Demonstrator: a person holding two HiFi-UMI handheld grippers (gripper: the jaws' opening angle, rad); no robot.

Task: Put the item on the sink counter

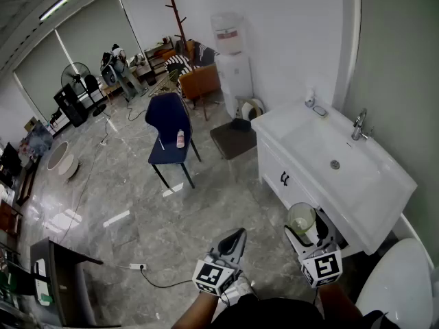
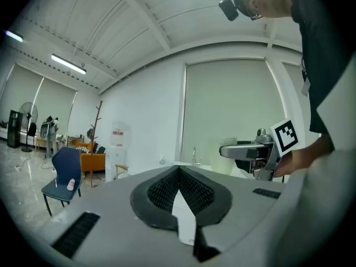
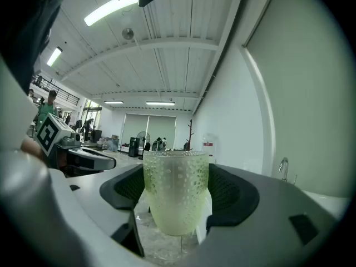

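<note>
Currently the right gripper (image 1: 306,233) clamps a pale-green dimpled plastic cup (image 3: 177,191) in wide jaws, mid-carry; next it probably needs lifting onto the white sink counter (image 1: 274,125); left gripper (image 2: 179,174) closed, empty

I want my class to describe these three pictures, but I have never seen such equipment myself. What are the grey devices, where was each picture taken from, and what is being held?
There is no robot here: a person holds a two-jaw gripper in each hand. The head view comes from a camera on the person's head, looking steeply down. The left gripper and right gripper show at the bottom of it. The other two pictures come from cameras riding on the grippers, each looking along its own jaws. The left gripper's jaws are together and hold nothing. The right gripper's jaws clamp a pale green bumpy cup, which is upright. Ahead on the right stands the white sink counter with a faucet. A small bottle stands at its far corner. The cup is not yet on the counter.
</note>
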